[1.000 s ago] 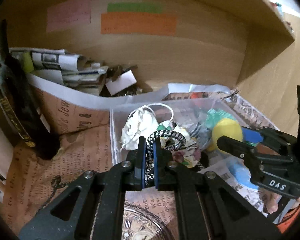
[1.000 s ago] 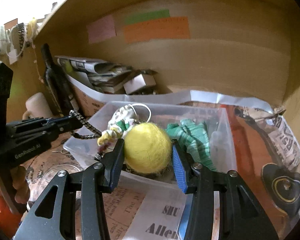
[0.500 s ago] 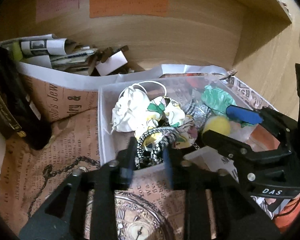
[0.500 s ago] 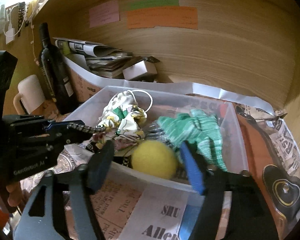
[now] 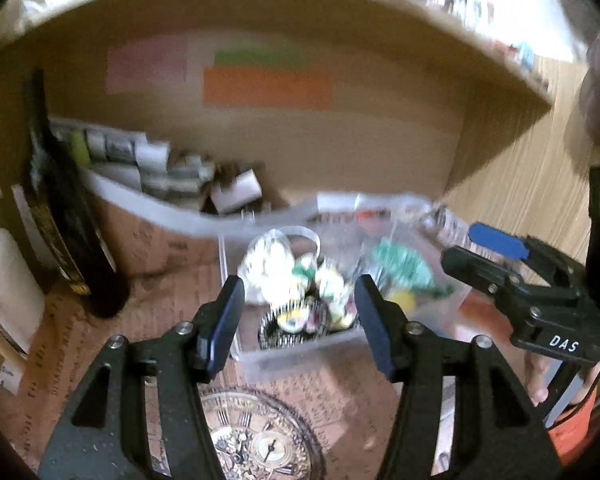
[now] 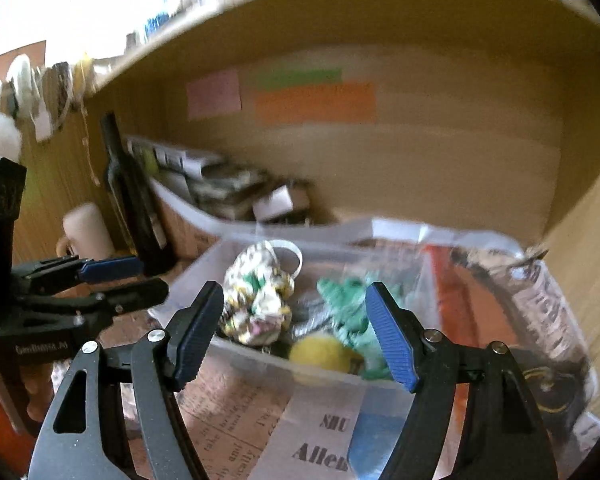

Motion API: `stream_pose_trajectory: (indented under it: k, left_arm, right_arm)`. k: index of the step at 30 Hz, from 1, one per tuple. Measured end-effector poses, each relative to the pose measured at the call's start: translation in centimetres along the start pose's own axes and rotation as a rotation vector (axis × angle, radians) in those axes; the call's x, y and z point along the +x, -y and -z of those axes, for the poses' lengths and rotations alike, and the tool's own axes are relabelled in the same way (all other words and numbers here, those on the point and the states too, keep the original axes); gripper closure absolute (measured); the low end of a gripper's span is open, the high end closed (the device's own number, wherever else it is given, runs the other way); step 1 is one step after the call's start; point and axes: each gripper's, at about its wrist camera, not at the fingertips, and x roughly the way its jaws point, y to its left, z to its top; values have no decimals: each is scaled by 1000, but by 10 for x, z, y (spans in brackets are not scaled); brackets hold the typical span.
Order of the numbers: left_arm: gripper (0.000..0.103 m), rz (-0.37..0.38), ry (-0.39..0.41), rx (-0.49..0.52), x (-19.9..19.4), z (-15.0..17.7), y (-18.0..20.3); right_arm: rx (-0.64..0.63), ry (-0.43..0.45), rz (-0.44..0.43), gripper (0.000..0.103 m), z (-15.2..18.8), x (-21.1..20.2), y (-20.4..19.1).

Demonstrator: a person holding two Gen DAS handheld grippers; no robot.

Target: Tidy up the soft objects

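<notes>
Left gripper (image 5: 298, 312): fingers wide apart, holding nothing, low centre of frame over the clear plastic bin (image 5: 300, 350).
Right gripper (image 6: 294, 326): fingers spread wide and empty, hanging above the bin's near wall.
Soft objects: yellow felt ball (image 6: 324, 354), green knit cloth (image 6: 350, 310), floral fabric bundle (image 6: 258, 300) and black-and-white scrunchie (image 5: 292, 320) all lie inside the bin.
Risk: both views are blurred; a hasty sweep could clip the bin's rim and tip it.
Risk: dark bottle (image 5: 66, 220), left of frame, stands near the left gripper and could be knocked over.
</notes>
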Motion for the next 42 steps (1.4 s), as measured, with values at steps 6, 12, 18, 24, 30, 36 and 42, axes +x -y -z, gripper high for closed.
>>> stream_pose_trajectory:
  k: [6,12,18,24,30,36,42]
  left_arm:
    - [39,-21,147,9,-41,-18,7]
    - [21,-37,275,41,-76,-23,19]
    - [3,-59,346,62,-95,-20,27]
    - [0,-52,343,65,-98,-17,31]
    - [0,-57,352,69,-101,-14,34]
    - [0,-58,359,67,-103,-13,35]
    - [0,-60,360,66,-104,-13,36]
  right_arm:
    - [-3,132,13,27,-19,-42,-3]
    - [-3,242,24,18,-29,-77,-6]
    - [-19,317,33,0,-29,-98,-15]
    - [-20,322,32,0,-27,-102,-19]
    - [-13,313,41,0,-24,-103,-18]
    - [-17,315,41,0,-23,-104,-19]
    - [-15,319,35,0,-23,-107,-20]
